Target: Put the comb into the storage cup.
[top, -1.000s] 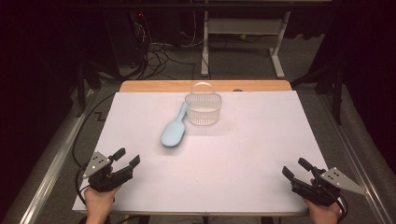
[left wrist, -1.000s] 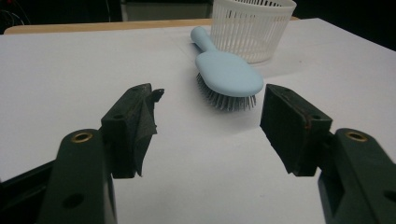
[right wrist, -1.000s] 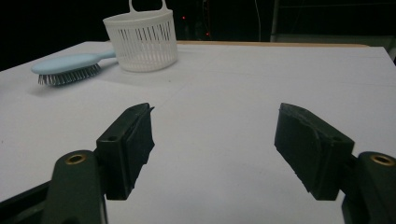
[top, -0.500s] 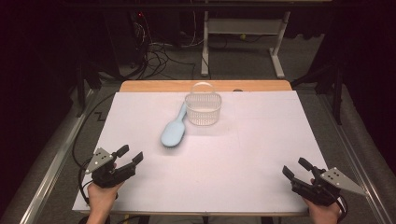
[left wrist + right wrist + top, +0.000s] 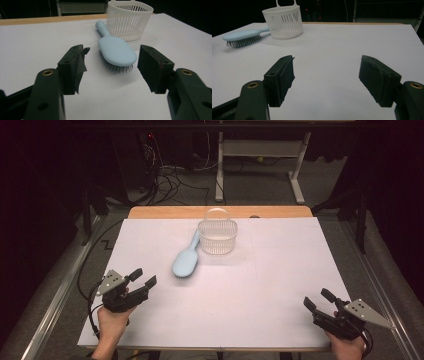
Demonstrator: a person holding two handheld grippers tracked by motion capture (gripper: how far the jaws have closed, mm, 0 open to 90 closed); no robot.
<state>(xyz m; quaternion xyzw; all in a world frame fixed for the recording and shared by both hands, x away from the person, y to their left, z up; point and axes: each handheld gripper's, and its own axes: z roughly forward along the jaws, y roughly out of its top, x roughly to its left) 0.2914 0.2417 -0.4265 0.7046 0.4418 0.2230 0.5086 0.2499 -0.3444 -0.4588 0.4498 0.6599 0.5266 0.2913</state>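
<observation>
The left tongs [image 5: 141,282] sit near the front left corner of the white surface [image 5: 260,285], held low in the person's left hand [image 5: 112,317], which comes in from the bottom edge with the forearm cut off by the frame. They point up and to the right at the hairbrush [image 5: 185,261]. Their jaws stand apart and have just been closing a little, with nothing between them; in the left gripper view the brush head lies ahead of the gap, untouched.

The light blue hairbrush lies bristles down, near the middle of the surface and just in front and to the left of the white slotted basket [image 5: 217,236]. Its handle runs back to the basket's wall; whether the two touch cannot be told. Part of the bristles is hidden under the brush head.

The right tongs [image 5: 317,299] rest well to the right of the brush, near the front right corner, angled up and to the left, jaws apart and empty. The right hand [image 5: 345,347] is mostly cut off by the frame.

No writing or label can be read on any of these things.
</observation>
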